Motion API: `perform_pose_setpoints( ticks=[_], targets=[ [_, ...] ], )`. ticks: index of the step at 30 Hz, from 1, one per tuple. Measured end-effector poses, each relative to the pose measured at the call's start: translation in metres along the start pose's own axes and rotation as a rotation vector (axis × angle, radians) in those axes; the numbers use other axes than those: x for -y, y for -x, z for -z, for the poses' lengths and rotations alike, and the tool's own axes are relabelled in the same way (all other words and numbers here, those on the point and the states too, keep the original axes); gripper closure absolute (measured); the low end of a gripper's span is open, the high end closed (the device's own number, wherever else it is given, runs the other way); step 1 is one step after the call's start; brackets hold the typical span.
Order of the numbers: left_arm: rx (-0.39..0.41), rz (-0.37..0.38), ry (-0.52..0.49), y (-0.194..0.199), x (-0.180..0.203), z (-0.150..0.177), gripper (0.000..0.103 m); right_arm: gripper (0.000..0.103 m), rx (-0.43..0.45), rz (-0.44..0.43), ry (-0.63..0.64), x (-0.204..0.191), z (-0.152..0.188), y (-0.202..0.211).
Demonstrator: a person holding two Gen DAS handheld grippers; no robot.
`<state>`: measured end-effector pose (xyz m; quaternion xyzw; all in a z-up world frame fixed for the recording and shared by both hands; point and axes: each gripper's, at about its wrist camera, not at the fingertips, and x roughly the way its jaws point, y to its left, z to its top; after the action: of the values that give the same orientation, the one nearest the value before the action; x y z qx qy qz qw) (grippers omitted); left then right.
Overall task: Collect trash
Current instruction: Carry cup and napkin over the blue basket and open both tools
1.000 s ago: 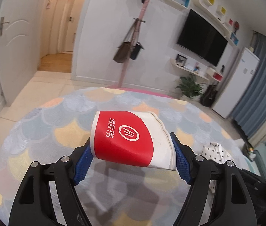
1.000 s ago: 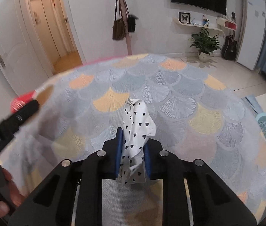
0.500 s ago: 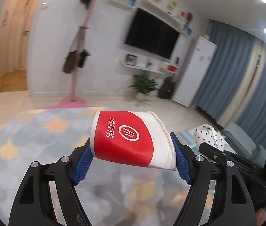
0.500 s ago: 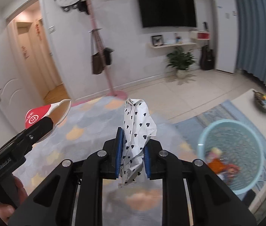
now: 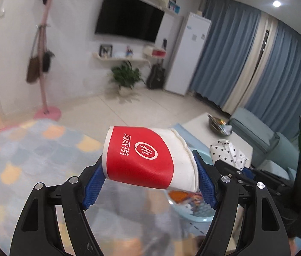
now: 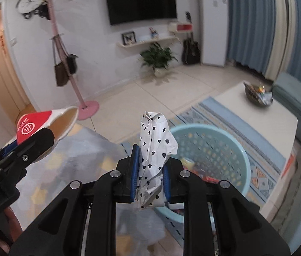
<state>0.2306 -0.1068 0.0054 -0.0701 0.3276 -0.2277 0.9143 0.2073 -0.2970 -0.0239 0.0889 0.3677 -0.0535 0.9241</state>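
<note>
My left gripper (image 5: 148, 183) is shut on a squashed red and white paper cup (image 5: 146, 160), held sideways in the air; the cup also shows in the right wrist view (image 6: 43, 125). My right gripper (image 6: 149, 179) is shut on a crumpled white paper with black hearts (image 6: 154, 147), which also shows in the left wrist view (image 5: 227, 152). A light blue perforated trash basket (image 6: 221, 147) with some trash inside stands on the floor just beyond and to the right of the right gripper. In the left wrist view its rim (image 5: 193, 217) shows below the cup.
A white low table (image 6: 263, 115) with a dark bowl (image 6: 257, 96) stands right of the basket. A blue sofa (image 6: 295, 98) is behind it. A pink coat stand (image 6: 86, 106), a potted plant (image 6: 159, 59) and a patterned rug (image 5: 22, 160) are in view.
Both grippers have swung right and forward with their loads. The blue basket now sits close below and ahead of them. The grips have not changed.
</note>
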Motion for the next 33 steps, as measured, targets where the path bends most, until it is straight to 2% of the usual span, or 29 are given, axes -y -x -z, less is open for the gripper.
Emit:
perform_pose_setpoints(
  ticks=[6,13,21,22,23,24,25,30,33],
  targets=[
    [-0.116,0.072,0.064,-0.056,0.008,0.014,0.03,0.086,-0.112,0.041,-0.095,0.051,0.013,-0.038],
    [-0.192,0.118,0.032,-0.094,0.025,0.023,0.03,0.085,-0.198,0.052,-0.162,0.093,0.031,-0.078],
    [-0.195,0.125,-0.011,-0.11,0.042,0.021,0.03,0.081,-0.249,0.046,-0.201,0.114,0.039,-0.097],
    [-0.194,0.13,-0.014,-0.11,0.044,0.02,0.03,0.075,-0.25,0.051,-0.208,0.116,0.04,-0.097],
    [-0.191,0.131,-0.019,-0.111,0.045,0.02,0.03,0.057,-0.255,0.054,-0.214,0.118,0.04,-0.098],
    [-0.188,0.127,-0.023,-0.111,0.047,0.021,0.025,0.044,-0.261,0.054,-0.225,0.121,0.039,-0.098],
    [-0.189,0.11,-0.023,-0.11,0.047,0.021,0.015,0.027,-0.254,0.053,-0.248,0.126,0.04,-0.096],
    [-0.184,0.116,-0.013,-0.102,0.044,0.023,0.013,0.027,-0.244,0.042,-0.267,0.133,0.04,-0.086],
    [-0.173,0.108,-0.015,-0.092,0.039,0.024,0.013,0.027,-0.243,0.007,-0.282,0.131,0.04,-0.077]
  ],
)
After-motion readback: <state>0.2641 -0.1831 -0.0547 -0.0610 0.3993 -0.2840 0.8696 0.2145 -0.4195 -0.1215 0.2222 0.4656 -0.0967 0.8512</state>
